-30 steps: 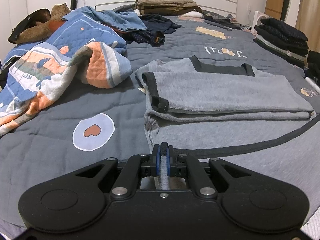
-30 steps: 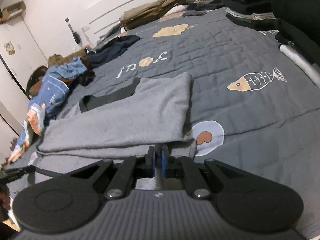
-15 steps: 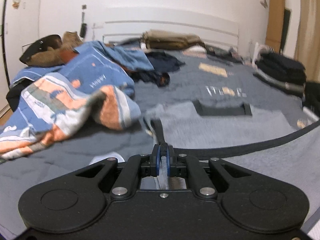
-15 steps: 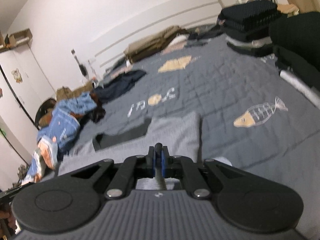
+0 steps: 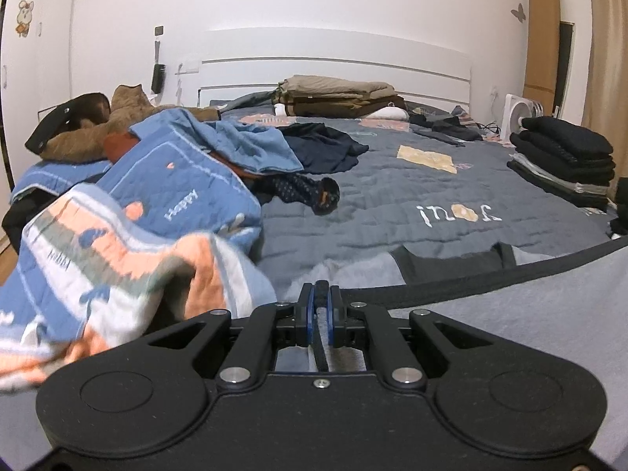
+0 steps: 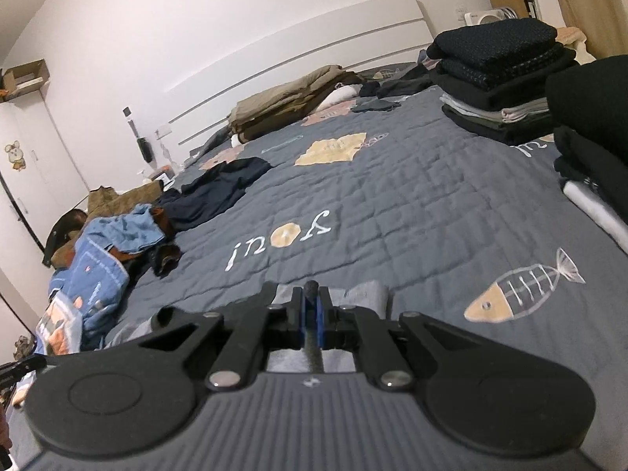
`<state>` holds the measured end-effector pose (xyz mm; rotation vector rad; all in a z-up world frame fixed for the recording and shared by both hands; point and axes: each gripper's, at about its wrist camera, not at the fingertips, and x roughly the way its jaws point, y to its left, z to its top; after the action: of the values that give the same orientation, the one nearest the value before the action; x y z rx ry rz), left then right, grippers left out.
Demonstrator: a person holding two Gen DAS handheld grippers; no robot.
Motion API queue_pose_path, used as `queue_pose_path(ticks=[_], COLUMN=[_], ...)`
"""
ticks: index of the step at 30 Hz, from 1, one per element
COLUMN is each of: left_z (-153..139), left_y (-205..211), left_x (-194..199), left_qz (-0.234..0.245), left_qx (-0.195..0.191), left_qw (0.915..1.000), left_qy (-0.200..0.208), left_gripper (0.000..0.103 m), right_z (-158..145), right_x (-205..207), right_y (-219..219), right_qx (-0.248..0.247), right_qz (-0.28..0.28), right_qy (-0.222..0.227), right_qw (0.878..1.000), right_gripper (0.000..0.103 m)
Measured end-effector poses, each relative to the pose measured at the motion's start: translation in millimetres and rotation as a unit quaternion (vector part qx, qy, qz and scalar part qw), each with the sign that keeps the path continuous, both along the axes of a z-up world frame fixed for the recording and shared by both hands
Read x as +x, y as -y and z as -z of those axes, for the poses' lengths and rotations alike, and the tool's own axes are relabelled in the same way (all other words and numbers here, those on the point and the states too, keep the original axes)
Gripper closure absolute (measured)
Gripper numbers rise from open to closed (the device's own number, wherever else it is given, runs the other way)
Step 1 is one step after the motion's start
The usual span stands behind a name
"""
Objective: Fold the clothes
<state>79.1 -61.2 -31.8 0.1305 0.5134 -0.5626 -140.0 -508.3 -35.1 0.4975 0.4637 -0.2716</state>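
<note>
A grey shirt point(image 5: 522, 306) with black trim lies on the dark grey bedspread point(image 5: 392, 196). Its black collar point(image 5: 451, 263) shows beyond the lifted edge. My left gripper point(image 5: 321, 294) is shut on the shirt's black-trimmed hem and holds it raised, so the hem runs off to the right. My right gripper point(image 6: 312, 294) is shut on the same shirt point(image 6: 365, 292), whose grey cloth shows just past the fingers. Most of the shirt is hidden behind the right gripper's body.
A blue and orange quilt point(image 5: 129, 235) is heaped at the left. Dark loose clothes point(image 5: 318, 149) lie behind it. Folded black stacks point(image 5: 565, 157) sit at the right edge, also in the right wrist view point(image 6: 498, 74). A tan folded pile point(image 5: 337, 96) lies by the headboard.
Both grippers have lifted the held hem up and carried it forward toward the collar. The views tilted up from the bed to the headboard and wall.
</note>
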Motion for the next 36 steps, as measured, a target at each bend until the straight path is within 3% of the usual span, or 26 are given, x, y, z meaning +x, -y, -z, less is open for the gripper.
queue_pose_path(ticks=[19,26,31,36], left_z=[-1,16,38,52], left_y=[65,88,98,89], left_x=[111,140,151,157], left_qz=[-0.002,-0.001,-0.007,-0.044], left_qx=[0.034,0.052,0.068,0.064], left_qw=[0.9993,0.9985,0.9976,0.9964], left_qy=[0.016,0.014,-0.007,-0.034], left_gripper=[0.096,0.096,0.096,0.091], right_z=[7,18,42,65], right_x=[105,138,158,171], right_y=[43,51,55,46], right_qx=[-0.022,-0.048,-0.044,-0.083], right_qz=[0.009,0.011,0.000,-0.004], right_qy=[-0.002,-0.026,-0.058,-0.115], right_qw=[1.000,0.998,0.997,0.990], right_gripper=[0.098,0.098,0.097,0.087])
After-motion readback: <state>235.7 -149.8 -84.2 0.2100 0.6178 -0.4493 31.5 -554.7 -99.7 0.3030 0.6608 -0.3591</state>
